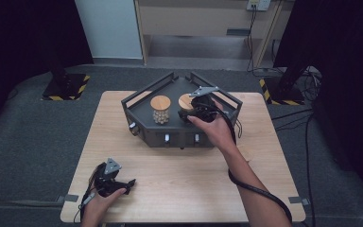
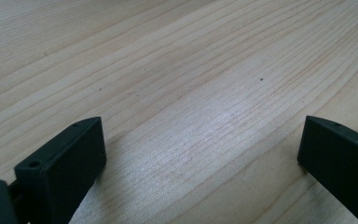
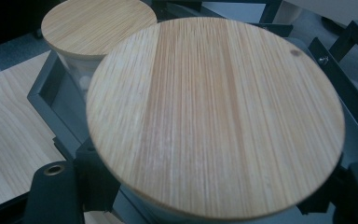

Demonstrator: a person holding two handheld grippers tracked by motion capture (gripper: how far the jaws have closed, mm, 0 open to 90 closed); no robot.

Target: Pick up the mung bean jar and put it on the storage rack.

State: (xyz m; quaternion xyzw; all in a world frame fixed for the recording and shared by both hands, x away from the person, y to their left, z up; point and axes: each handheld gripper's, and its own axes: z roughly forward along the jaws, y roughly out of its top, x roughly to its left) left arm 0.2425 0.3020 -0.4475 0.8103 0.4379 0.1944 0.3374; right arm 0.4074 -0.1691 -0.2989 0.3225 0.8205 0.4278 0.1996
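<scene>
A dark grey angular rack (image 1: 170, 137) stands at the back middle of the wooden table (image 1: 179, 184). It holds two glass jars with round bamboo lids. The left jar (image 1: 160, 110) contains pale round pieces. The right jar (image 1: 185, 101) sits between the jaws of my right gripper (image 1: 192, 113). In the right gripper view its lid (image 3: 214, 112) lies close up, with the jaws of my right gripper (image 3: 209, 193) pressed against the glass just under the lid; the left jar (image 3: 98, 23) is behind. My left gripper (image 1: 130, 185) rests on the table at the front left, open, with bare wood between the jaws of the left gripper (image 2: 200, 140).
The rack has raised rails (image 3: 340, 88) around its edge and small knobs (image 1: 167, 138) on its front wall. A black cable (image 1: 260, 191) trails from my right gripper over the table's front right. Dark stands and cables sit on the floor beyond the table.
</scene>
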